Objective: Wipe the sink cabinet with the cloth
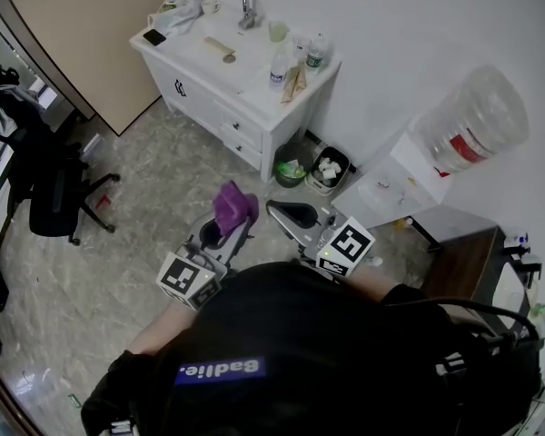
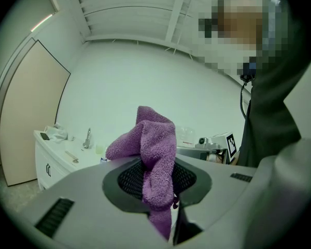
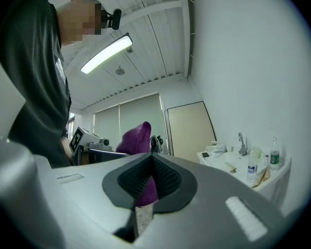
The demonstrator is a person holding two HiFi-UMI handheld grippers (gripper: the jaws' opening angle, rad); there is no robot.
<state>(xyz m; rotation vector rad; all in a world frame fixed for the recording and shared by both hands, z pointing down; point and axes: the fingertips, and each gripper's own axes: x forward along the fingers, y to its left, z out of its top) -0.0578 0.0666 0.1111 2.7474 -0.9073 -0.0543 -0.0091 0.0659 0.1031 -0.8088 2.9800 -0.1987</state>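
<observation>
Left gripper view: L tool [image 2: 156, 183] clamped on purple cloth [image 2: 154, 141]; R tool [image 3: 151, 176] closed, empty.

- A purple terry cloth [image 1: 233, 205] is clamped between the closed jaws of the left gripper [image 1: 216, 236] and stands up above them.
- The right gripper [image 1: 291, 213], jaws together, is held just right of it, apart from the cloth.
- A white wooden sink cabinet [image 1: 227, 107] is set well ahead of both claws, against the wall.
- Two small waste bins [image 1: 292, 180] are set on the floor between cabinet and right claw.

head downward, gripper views upward, cabinet [image 1: 200, 98] shared
</observation>
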